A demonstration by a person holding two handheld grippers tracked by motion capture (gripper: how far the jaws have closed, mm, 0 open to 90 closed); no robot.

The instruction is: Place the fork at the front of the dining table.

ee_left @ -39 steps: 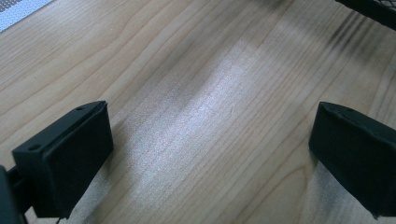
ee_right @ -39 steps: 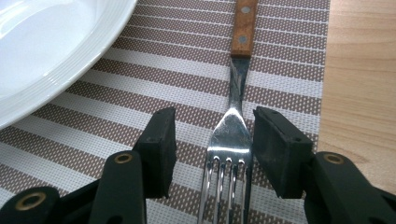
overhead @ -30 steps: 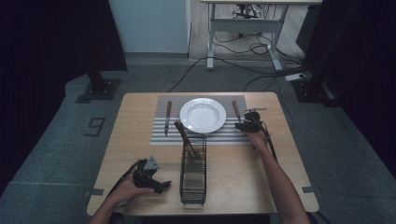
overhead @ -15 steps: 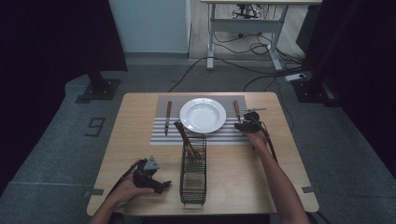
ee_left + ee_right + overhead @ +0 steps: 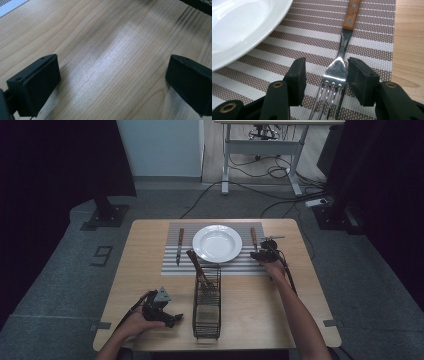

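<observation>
While the wooden table [image 5: 150, 245] and striped woven placemat [image 5: 372, 27] lie flat, the glossy white plate [image 5: 239, 25] fills the upper left of the right gripper view. Beside it the fork [image 5: 337, 72] lies lengthwise between the jaws of the right gripper [image 5: 325, 75]: steel tines at the bottom, riveted wood handle toward the top. Those jaws stand half open, and the right pad seems close to the tines. The left gripper [image 5: 112, 82], low in the frame, gapes wide over bare wood.

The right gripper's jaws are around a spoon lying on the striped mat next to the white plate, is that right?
Not quite: it is a fork, not a spoon. The right gripper view shows its tines between the right gripper's jaws, on the striped mat beside the white plate.
</observation>
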